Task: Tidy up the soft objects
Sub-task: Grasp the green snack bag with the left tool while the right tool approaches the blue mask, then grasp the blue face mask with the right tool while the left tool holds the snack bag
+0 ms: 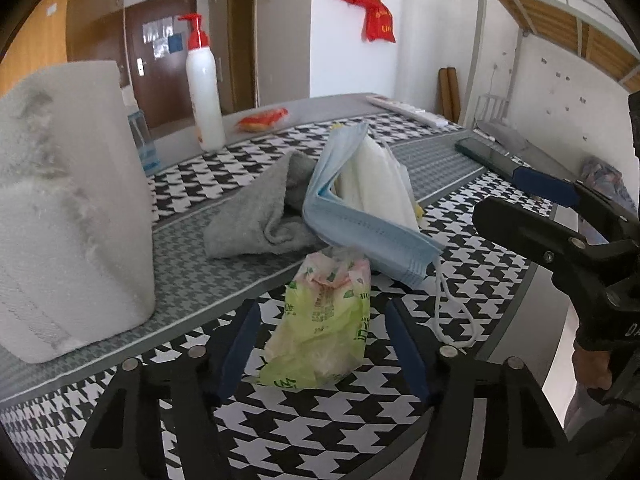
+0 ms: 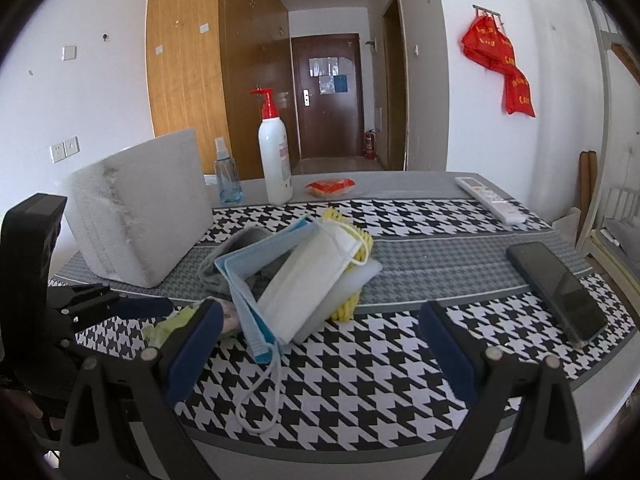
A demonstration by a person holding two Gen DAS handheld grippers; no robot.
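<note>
Left gripper [image 1: 320,344] jaws apart, straddling green tissue pack [image 1: 324,320] lower centre, pads not touching. Right gripper [image 2: 320,352] jaws released, empty. Grey cloth [image 1: 260,216] half hidden behind masks [image 1: 360,200]. Houndstooth table [image 1: 320,432]; bunk bed [image 1: 560,20] cut off upper right.

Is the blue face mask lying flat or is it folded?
Folded. The blue face mask is bent into a V, one half on the tablecloth, the other raised, with a white mask leaning against it.

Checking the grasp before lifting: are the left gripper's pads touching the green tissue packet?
Apart. The left wrist view shows patterned cloth between each pad and the green tissue packet, which sits inside the left gripper.
</note>
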